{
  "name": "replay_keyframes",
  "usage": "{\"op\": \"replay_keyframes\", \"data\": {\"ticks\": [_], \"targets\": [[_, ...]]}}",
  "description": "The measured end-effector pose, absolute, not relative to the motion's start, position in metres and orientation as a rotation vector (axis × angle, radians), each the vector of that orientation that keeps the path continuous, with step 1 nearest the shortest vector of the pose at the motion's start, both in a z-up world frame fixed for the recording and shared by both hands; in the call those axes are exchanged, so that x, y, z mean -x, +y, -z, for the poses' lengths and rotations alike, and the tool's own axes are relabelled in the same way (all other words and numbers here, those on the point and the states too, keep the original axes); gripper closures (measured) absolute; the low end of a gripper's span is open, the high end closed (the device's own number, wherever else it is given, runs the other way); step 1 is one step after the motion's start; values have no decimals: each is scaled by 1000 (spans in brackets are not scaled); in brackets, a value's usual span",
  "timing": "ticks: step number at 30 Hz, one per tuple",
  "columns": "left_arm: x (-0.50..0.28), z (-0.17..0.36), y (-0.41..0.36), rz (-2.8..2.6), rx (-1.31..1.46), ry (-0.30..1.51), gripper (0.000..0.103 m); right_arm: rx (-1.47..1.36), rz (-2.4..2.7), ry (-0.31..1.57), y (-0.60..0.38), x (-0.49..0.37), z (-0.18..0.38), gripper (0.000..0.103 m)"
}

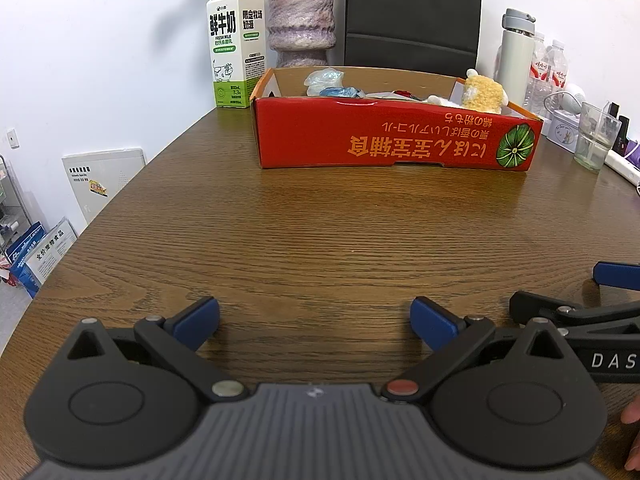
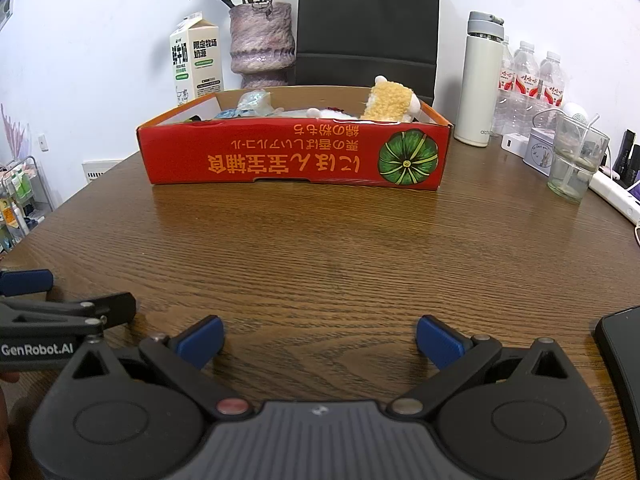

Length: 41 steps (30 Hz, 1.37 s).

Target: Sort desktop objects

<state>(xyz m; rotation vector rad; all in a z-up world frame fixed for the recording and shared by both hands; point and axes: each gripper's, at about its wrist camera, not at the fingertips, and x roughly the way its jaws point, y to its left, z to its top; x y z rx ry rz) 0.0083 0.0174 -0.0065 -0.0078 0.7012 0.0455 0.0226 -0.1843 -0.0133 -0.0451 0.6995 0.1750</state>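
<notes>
A red cardboard box [image 1: 396, 136] with orange print stands at the far side of the wooden table [image 1: 320, 232]; it also shows in the right wrist view [image 2: 296, 152]. Inside it lie a yellow plush toy [image 1: 482, 90] [image 2: 390, 100], crumpled clear and blue plastic bags [image 1: 328, 84] [image 2: 252, 106], and some white and red items. My left gripper [image 1: 314, 322] is open and empty, low over the table's near side. My right gripper [image 2: 320, 342] is open and empty beside it. Each gripper shows at the edge of the other's view.
A milk carton [image 1: 234, 48] and a purple vase [image 1: 300, 20] stand behind the box at the left, with a black chair [image 1: 412, 12] behind. A white flask [image 2: 482, 80], water bottles [image 2: 528, 80], a tin [image 2: 544, 154], a glass [image 2: 574, 160] and a power strip [image 2: 616, 196] line the right side. A black flat object [image 2: 624, 356] lies near right.
</notes>
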Motion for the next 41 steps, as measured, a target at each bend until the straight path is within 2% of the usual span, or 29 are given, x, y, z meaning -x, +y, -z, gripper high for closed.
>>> {"op": "replay_keyframes", "data": {"ticks": [41], "targets": [[-8,7,18,-44,7,700,0,41,-169,700,-187,-25,13,0]]}}
